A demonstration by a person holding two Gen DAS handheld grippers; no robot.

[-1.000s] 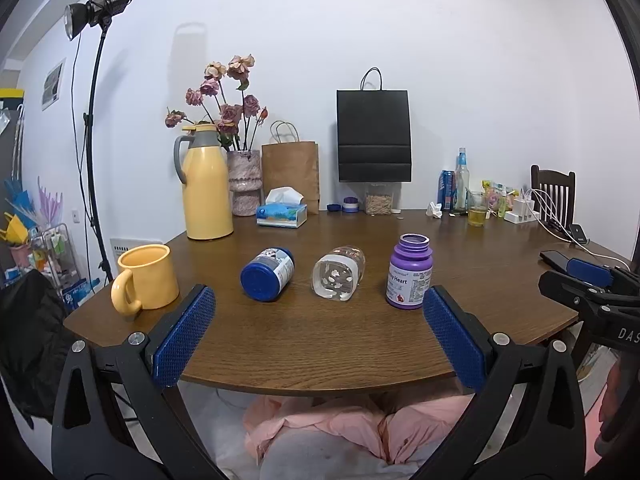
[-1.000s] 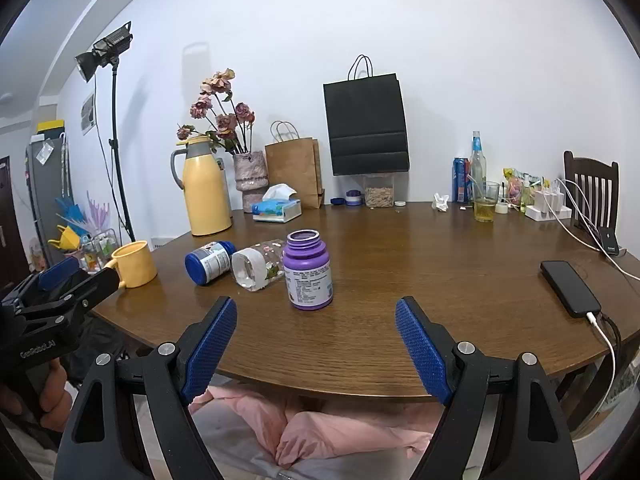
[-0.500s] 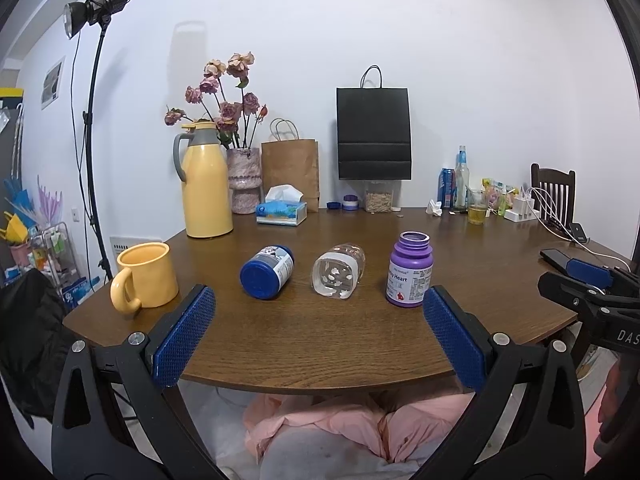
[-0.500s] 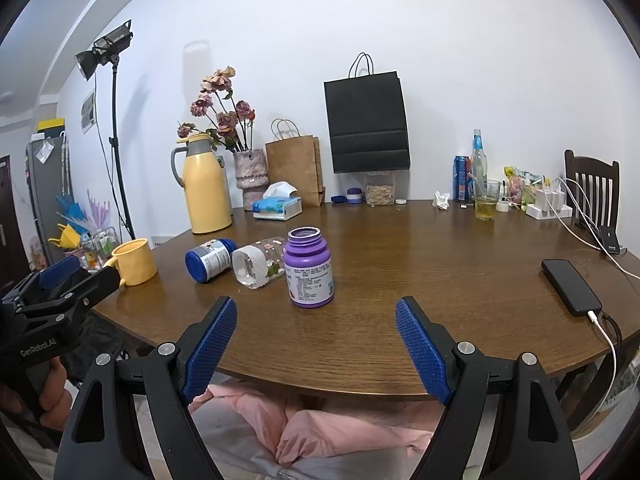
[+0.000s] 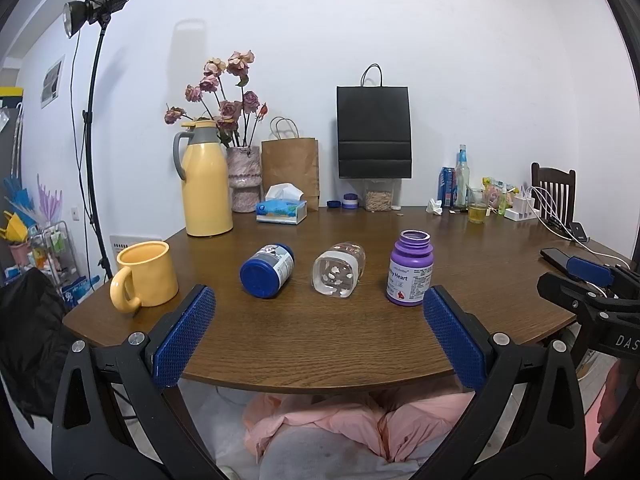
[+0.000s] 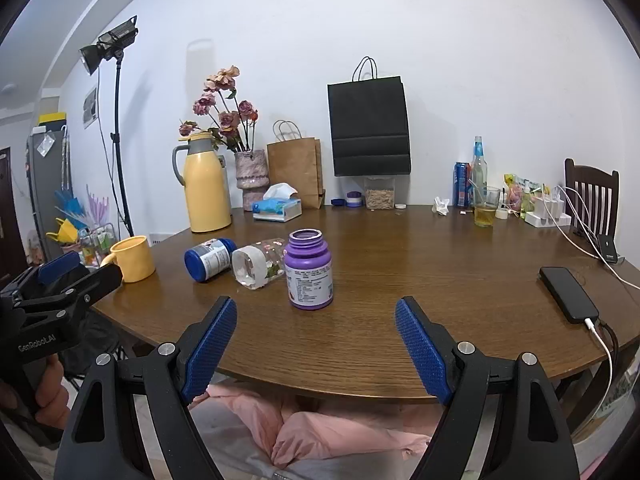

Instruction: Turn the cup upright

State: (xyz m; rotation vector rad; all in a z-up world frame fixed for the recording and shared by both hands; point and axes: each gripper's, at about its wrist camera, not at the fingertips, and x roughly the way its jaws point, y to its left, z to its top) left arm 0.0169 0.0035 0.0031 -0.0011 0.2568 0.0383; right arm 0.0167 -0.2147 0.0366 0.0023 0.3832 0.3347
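Off the near edge of the bench (image 5: pixel 320 344), the left claw (image 5: pixel 318 334) hangs with its blue pads spread wide and nothing between them. The right claw (image 6: pixel 316 350) is just the same over its own stretch of that near edge, released and empty (each claw shows up at the side of the other's view, with a hand (image 6: pixel 48 392) wrapped around the left one's grip). Past the left claw's pads, a row of containers sits on the front half of the bench. The blue-capped bottle (image 5: pixel 267 276) lies on its side, cap toward us. Just beside it, the clear cup (image 5: pixel 338 274) is also lying on its side, white band facing the near edge and small white pieces visible through its wall; from the right wrist it looks to be touching the blue-capped bottle, though that's hard to call. Next along, the purple bottle (image 6: pixel 309 270) stands upright with no lid on, close in front of the right claw. Over at the left edge stands the yellow mug (image 5: pixel 144 276), mouth up and handle toward the near edge. Along the far edge stand a yellow thermos (image 5: pixel 206 190), a vase of flowers (image 5: pixel 243 184), a tissue box (image 5: pixel 282 210) and two paper bags. A phone (image 6: pixel 568 294) lies plugged in near the right edge.
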